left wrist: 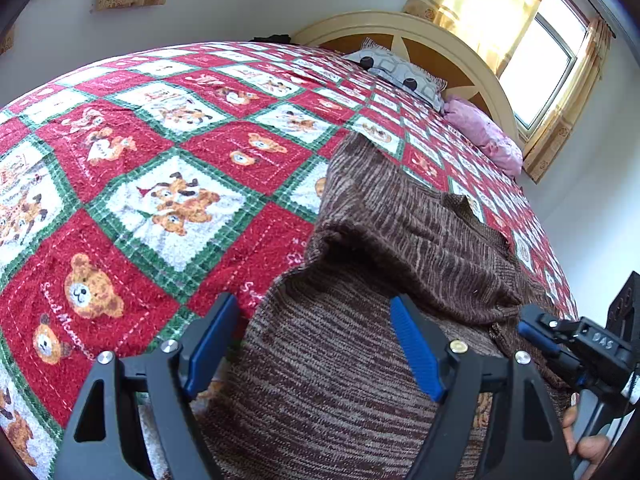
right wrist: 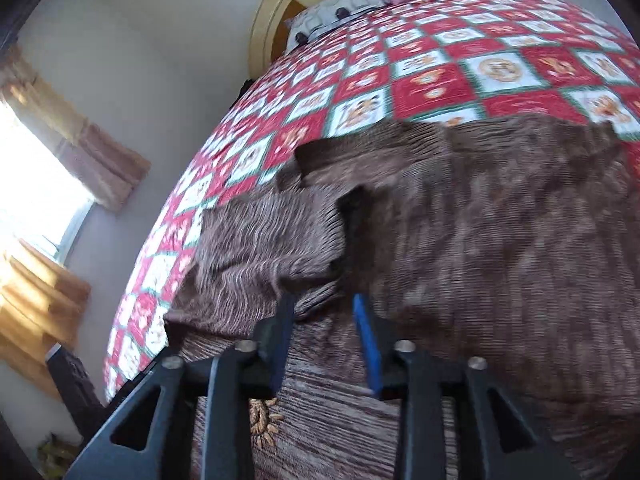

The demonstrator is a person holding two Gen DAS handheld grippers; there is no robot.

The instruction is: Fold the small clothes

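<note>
A brown marled knit sweater (left wrist: 400, 220) lies on the red, white and green teddy-bear quilt (left wrist: 140, 200). Part of it is folded over itself into a raised ridge. My left gripper (left wrist: 314, 308) hangs open and wide above the sweater's near part, with cloth under the gap and its blue pads (left wrist: 416, 352) touching nothing. At the right edge of this view is my right gripper (left wrist: 536, 332), held by a hand (left wrist: 588, 444). In the blurred right wrist view the right gripper (right wrist: 323, 304) stands partly open over the sweater (right wrist: 480, 240), just short of a folded sleeve (right wrist: 260, 232), gripping nothing.
A patterned grey pillow (left wrist: 400, 72) and a pink pillow (left wrist: 484, 136) lie against the cream headboard (left wrist: 400, 24). Curtained windows (left wrist: 540, 68) stand behind and beside the bed. The quilt's edge drops off on the right near the wall. A dark piece of furniture (right wrist: 72, 380) stands beside the bed.
</note>
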